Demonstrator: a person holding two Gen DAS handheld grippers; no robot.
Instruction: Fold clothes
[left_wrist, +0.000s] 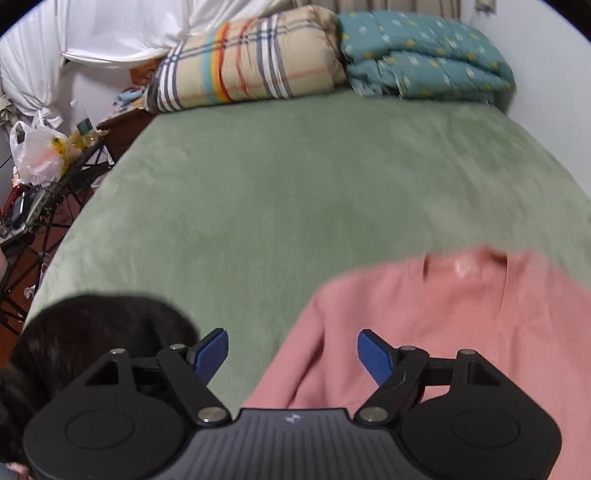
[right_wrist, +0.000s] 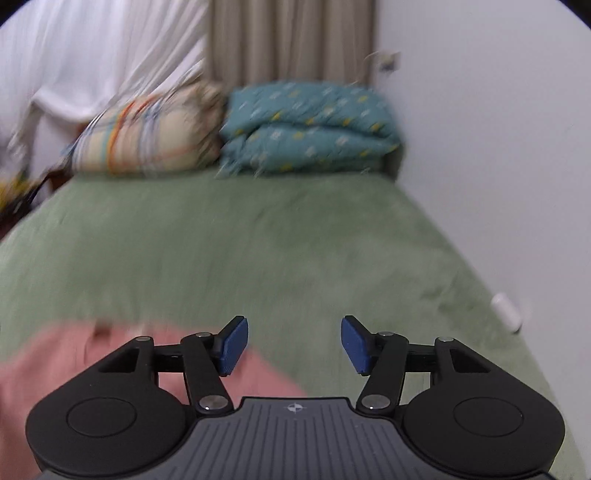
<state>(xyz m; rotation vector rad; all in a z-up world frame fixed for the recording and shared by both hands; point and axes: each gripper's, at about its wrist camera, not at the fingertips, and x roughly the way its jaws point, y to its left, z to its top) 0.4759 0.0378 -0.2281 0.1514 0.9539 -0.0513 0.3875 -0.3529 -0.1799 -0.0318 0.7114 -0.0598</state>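
Bed (left_wrist: 295, 192) covered in a green sheet fills both views, running back to a white wall (right_wrist: 498, 147) on its right side. Pink sweater (left_wrist: 461, 332) lies flat on the sheet at the near end, neckline toward 12 o'clock; in the left wrist view it sits at 4 o'clock, in the right wrist view at 8 o'clock (blurred there). Plaid folded quilt (left_wrist: 243, 62) at 11 o'clock on the far end of the bed, teal folded quilt (left_wrist: 424, 59) touching it at 1 o'clock. White curtain (left_wrist: 110, 29) at 10 o'clock behind the plaid one, beige curtain (right_wrist: 291, 40) at 12 o'clock in the right view. Black garment (left_wrist: 99, 328) at 8 o'clock in the left view, at the near edge of the bed. Metal rack (left_wrist: 55, 192) at 9 o'clock beside the bed with a plastic bag (left_wrist: 35, 151) on it. Left tongs (left_wrist: 291, 354) wide open, nothing between the blue pads (left_wrist: 375, 356), right-hand pad over the sweater's sleeve side, contact unclear. Right tongs (right_wrist: 294, 345) open about halfway, empty, over bare sheet just past the sweater's edge. Small white object (right_wrist: 506, 310) at 3 o'clock by the wall, too blurred to name.
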